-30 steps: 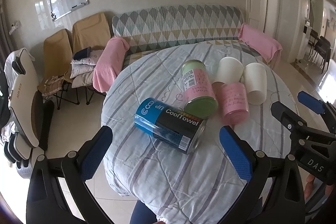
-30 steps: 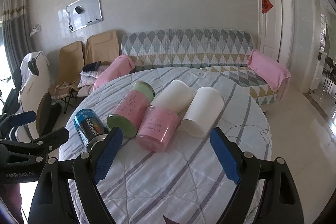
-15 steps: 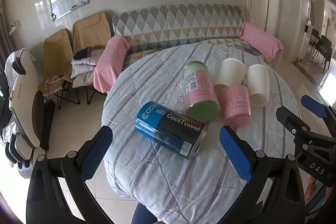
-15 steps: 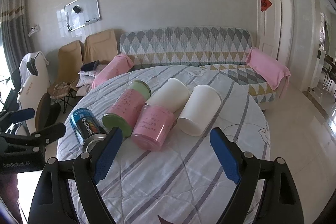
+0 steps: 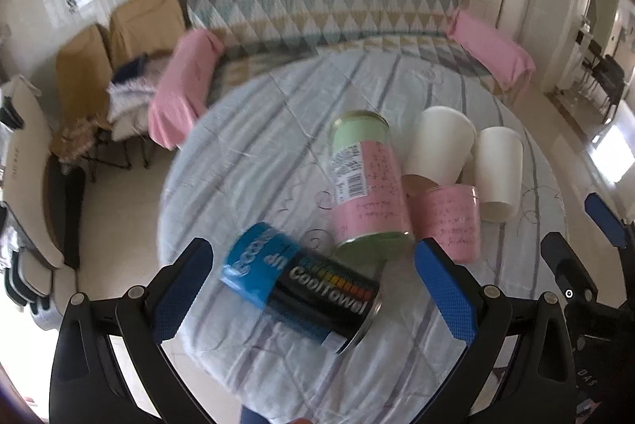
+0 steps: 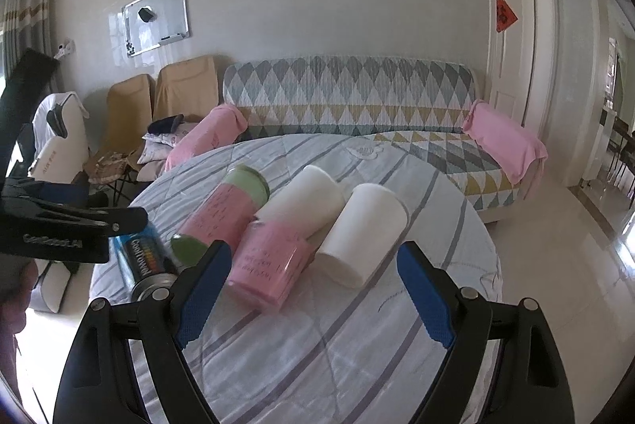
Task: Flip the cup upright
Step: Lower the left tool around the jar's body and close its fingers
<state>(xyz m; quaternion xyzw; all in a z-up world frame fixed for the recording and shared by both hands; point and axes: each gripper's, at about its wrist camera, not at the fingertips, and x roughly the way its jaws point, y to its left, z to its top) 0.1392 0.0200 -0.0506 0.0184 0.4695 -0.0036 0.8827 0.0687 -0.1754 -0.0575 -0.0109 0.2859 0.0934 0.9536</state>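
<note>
Several containers lie on their sides on a round table with a striped cloth (image 5: 254, 162). A blue and black CoolTowel can (image 5: 301, 283) lies nearest, between the open fingers of my left gripper (image 5: 313, 289). Beyond it lie a green jar with a pink label (image 5: 367, 185), a short pink cup (image 5: 452, 221) and two white cups (image 5: 440, 146) (image 5: 498, 174). My right gripper (image 6: 313, 289) is open and empty, just in front of the pink cup (image 6: 270, 269) and a white cup (image 6: 363, 233). The can (image 6: 141, 261) lies to its left.
A patterned sofa (image 6: 349, 94) with pink cushions stands behind the table. Tan chairs (image 6: 158, 98) and a white recliner (image 6: 59, 138) stand at the left. The table edge (image 5: 166, 225) drops to the floor near the can. A door (image 6: 512, 39) is at the right.
My left gripper has moved forward and down, so the CoolTowel can now lies between its open fingers. My right gripper has crept slightly closer to the cups.
</note>
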